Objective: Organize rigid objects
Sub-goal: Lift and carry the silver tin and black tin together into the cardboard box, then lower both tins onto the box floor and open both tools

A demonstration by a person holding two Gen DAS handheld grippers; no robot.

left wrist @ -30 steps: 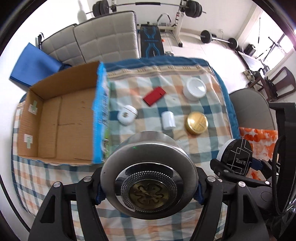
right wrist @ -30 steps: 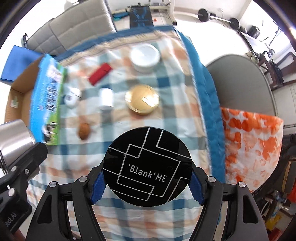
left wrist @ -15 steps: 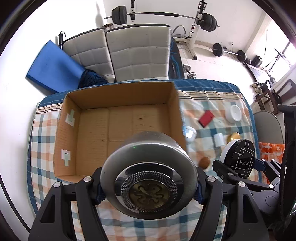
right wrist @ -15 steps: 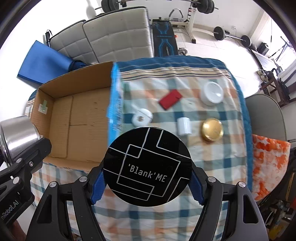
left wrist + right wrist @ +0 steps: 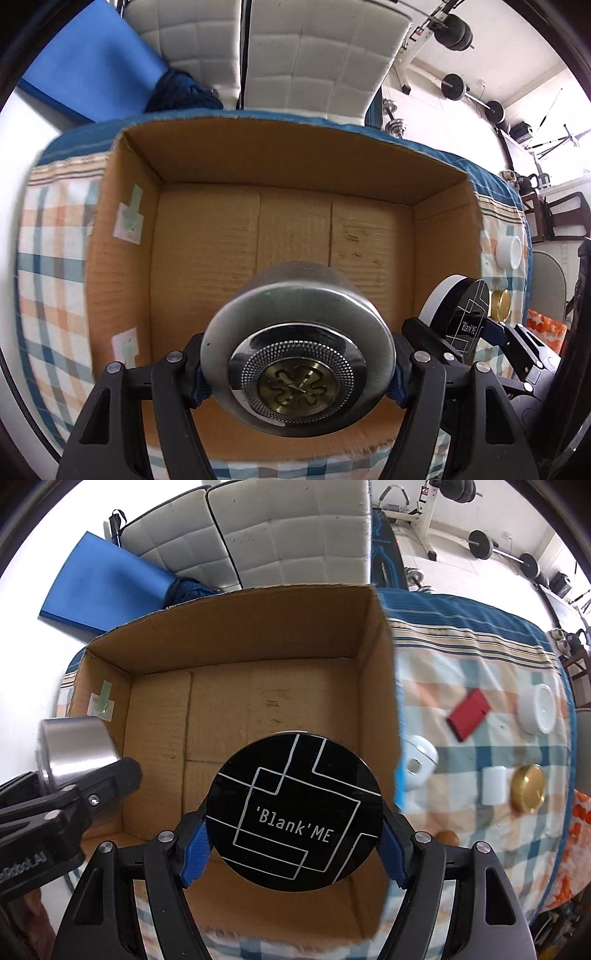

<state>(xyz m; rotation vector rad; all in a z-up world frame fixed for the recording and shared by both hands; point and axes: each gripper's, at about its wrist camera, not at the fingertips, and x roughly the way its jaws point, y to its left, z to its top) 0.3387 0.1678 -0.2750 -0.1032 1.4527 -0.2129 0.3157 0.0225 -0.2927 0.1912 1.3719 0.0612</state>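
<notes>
**Two tins held over one box**

One silver tin (image 5: 295,347) is pinched by the left gripper (image 5: 297,373). One black tin (image 5: 293,812), marked 'Blank'ME, is pinched by the right gripper (image 5: 295,843). Both are held above one open box (image 5: 258,709). On the cloth (image 5: 480,657), six things are seen: red case (image 5: 468,719), white jar (image 5: 537,709), gold lid (image 5: 527,788), white block (image 5: 494,785), white round thing (image 5: 419,762), and a brown thing (image 5: 447,837), partly hidden.

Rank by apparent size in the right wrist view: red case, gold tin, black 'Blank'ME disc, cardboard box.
1. cardboard box
2. black disc, though enlarged by nearness to the camera
3. red case and gold tin look alike; unranked.
</notes>
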